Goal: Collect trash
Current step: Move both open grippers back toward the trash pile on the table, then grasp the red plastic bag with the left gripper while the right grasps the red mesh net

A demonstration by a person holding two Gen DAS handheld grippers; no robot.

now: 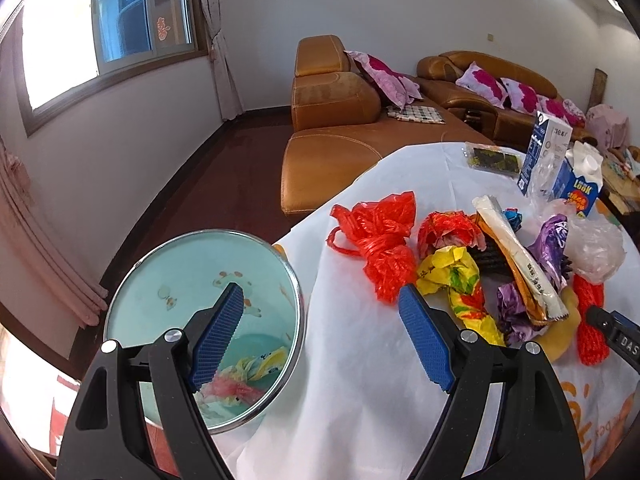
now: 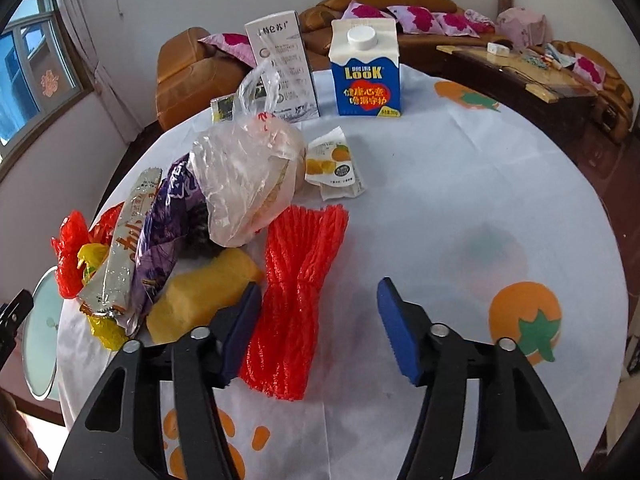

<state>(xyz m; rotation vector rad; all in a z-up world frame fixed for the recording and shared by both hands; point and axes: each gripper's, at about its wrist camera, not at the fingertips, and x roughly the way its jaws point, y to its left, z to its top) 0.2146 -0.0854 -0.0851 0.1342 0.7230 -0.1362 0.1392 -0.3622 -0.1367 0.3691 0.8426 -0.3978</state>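
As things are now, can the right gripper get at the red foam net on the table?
Probably yes. The right gripper is open, and the red foam net lies flat between its fingers with nothing on top. The yellow sponge sits close beside the left finger and might be nudged.

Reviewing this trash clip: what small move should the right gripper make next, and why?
Probably close the right gripper on the red foam net: the net lies between its open blue fingers, near the left one, not yet pinched. The bin waits beside the table.
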